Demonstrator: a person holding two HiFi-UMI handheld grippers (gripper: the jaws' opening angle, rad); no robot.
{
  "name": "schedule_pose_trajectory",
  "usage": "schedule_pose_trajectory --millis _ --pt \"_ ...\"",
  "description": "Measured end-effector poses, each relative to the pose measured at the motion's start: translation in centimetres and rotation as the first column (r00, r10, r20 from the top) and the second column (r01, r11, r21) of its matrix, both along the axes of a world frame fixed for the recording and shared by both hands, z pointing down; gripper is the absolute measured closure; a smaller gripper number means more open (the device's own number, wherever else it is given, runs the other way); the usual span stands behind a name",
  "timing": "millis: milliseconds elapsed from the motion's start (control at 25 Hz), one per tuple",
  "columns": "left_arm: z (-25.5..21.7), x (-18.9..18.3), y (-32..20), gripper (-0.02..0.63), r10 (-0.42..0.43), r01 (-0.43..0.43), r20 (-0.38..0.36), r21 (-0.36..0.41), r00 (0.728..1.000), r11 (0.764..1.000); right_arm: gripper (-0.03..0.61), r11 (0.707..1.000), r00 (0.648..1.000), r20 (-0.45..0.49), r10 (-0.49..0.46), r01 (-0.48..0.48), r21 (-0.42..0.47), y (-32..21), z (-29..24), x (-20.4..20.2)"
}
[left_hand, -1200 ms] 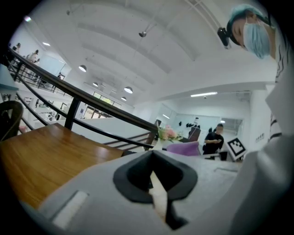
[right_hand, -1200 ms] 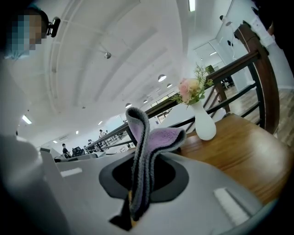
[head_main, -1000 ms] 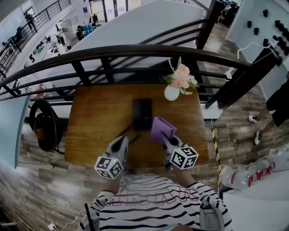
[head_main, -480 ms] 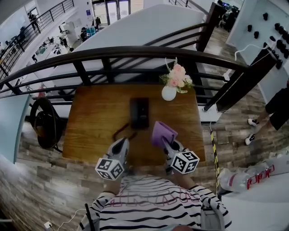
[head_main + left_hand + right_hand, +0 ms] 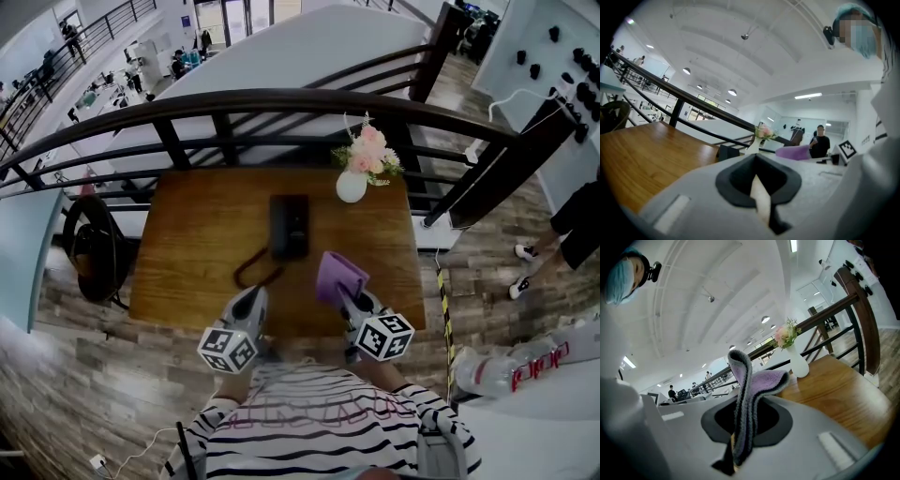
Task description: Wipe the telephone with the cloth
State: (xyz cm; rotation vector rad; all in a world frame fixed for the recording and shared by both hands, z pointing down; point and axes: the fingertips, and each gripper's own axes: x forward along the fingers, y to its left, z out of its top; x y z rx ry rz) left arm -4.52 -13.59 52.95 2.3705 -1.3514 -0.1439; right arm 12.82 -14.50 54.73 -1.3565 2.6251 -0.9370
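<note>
The right gripper clamps the purple cloth, near the telephone but apart from it. The telephone lies mid-surface. The left gripper has its jaws pressed together on nothing, and a vase stands at the far edge.

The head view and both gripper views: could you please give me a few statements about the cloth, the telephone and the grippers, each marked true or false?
1. The right gripper is shut on the purple cloth. True.
2. The cloth lies spread over the telephone. False: it is held up in the right gripper, nearer the person than the telephone.
3. The left gripper has its jaws together with nothing between them. True.
4. The flower vase stands left of the telephone on the wooden table. False: it stands to the telephone's right, near the far edge.
</note>
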Motion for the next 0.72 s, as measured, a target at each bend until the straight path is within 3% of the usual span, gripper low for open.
schedule_pose_trajectory --millis 720 --pt "0.20 -0.22 0.70 0.612 -0.006 0.006 0.007 0.003 1.000 1.000 0.545 1.000 1.000 0.018 0.014 -0.014 -0.011 0.74 0.57 -0.01"
